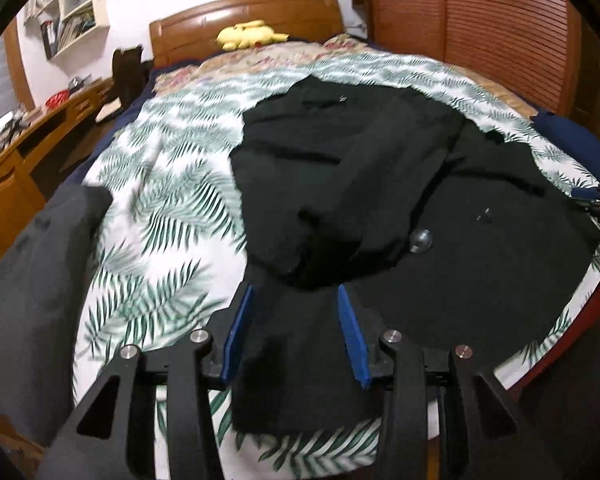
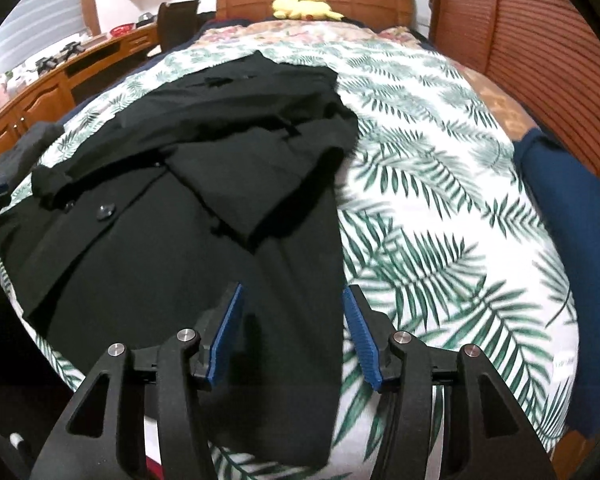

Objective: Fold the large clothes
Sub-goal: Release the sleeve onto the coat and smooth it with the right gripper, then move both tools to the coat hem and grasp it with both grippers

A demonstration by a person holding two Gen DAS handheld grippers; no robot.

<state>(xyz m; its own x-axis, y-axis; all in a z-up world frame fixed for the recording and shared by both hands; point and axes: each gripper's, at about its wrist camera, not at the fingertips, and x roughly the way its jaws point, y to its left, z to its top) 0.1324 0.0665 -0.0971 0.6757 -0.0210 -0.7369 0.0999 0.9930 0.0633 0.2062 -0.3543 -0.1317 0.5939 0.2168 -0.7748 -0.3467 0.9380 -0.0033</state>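
Black coat (image 1: 400, 184) lies lengthwise on the bed (image 1: 160, 208), collar toward the headboard (image 1: 244, 16), sleeves folded across, buttons showing. Left hand-held gripper (image 1: 296, 332) and right hand-held gripper (image 2: 292, 332) both spread over the hem.

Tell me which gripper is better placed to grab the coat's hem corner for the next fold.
Probably either: each is open over its own side's corner. The right gripper straddles the black coat's straight right edge; the left gripper sits over a flap below the bunched sleeve. I'd start right.
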